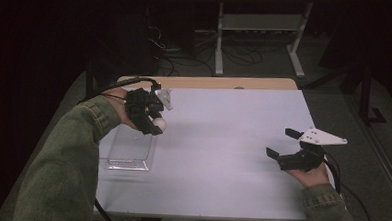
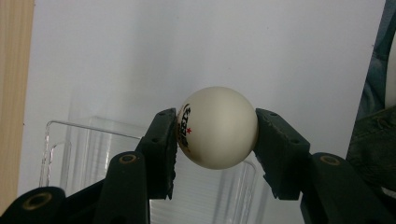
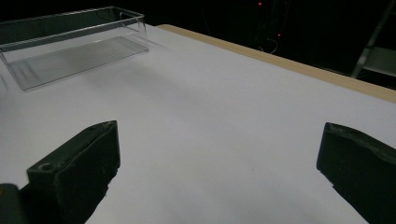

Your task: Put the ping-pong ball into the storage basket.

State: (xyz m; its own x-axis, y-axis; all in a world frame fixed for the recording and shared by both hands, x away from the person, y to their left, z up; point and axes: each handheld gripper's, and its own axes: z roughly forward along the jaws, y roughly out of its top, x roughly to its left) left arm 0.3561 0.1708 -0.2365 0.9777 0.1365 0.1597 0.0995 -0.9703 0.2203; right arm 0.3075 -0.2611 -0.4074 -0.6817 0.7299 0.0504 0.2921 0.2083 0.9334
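White ball (image 2: 218,127) – clamped between left hand-held gripper (image 2: 215,140) jaws, above clear tray (image 2: 93,154)

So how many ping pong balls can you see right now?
1. A white ping pong ball is clamped in the left hand-held gripper, held above the clear plastic tray, which looks empty. None seem hidden.

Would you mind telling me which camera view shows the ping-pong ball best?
The left gripper view: the ping-pong ball sits large and sharp between the left gripper's two jaws, its printed logo and red star visible, above the clear plastic box. The high view shows it as a small white blob at that gripper's tip.
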